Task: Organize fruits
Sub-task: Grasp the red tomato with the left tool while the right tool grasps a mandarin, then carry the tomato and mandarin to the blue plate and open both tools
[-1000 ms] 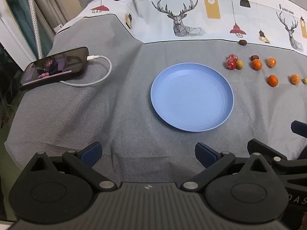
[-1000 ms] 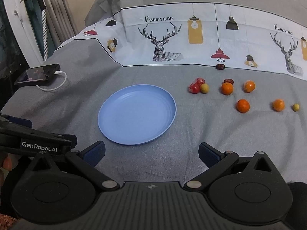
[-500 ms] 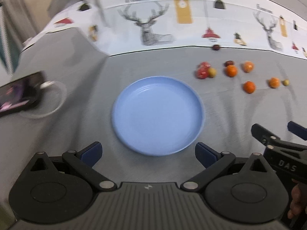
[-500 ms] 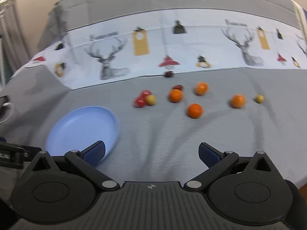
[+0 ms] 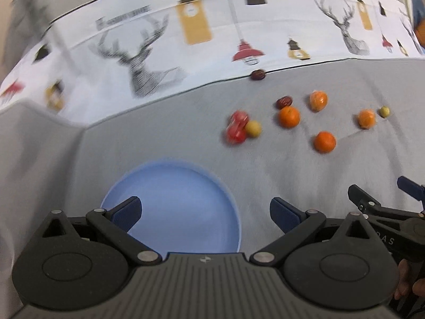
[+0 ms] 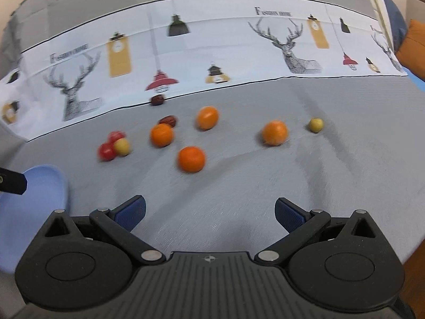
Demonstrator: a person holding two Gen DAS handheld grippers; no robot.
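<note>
An empty blue plate (image 5: 186,183) lies just ahead of my left gripper (image 5: 205,211), which is open and holds nothing. Beyond it on the grey cloth lie red fruits (image 5: 236,127) with a yellow one (image 5: 253,128), several oranges (image 5: 289,117), two dark dates (image 5: 284,101) and a small green fruit (image 5: 384,111). In the right wrist view my right gripper (image 6: 209,212) is open above bare cloth. The nearest orange (image 6: 191,159) sits ahead of it, the red fruits (image 6: 107,151) lie to the left, and the plate's edge (image 6: 50,183) is at far left.
A white band of cloth printed with deer and lamps (image 6: 292,50) runs behind the fruit. The right gripper's body (image 5: 385,220) and the fingers of a hand (image 5: 406,287) show at the right of the left wrist view. An orange cushion (image 6: 414,45) lies at far right.
Both grippers have swung to the right and moved forward toward the fruit. The phone and its cable have left both views. The plate has slid to lower left in each view. Both stay open.
</note>
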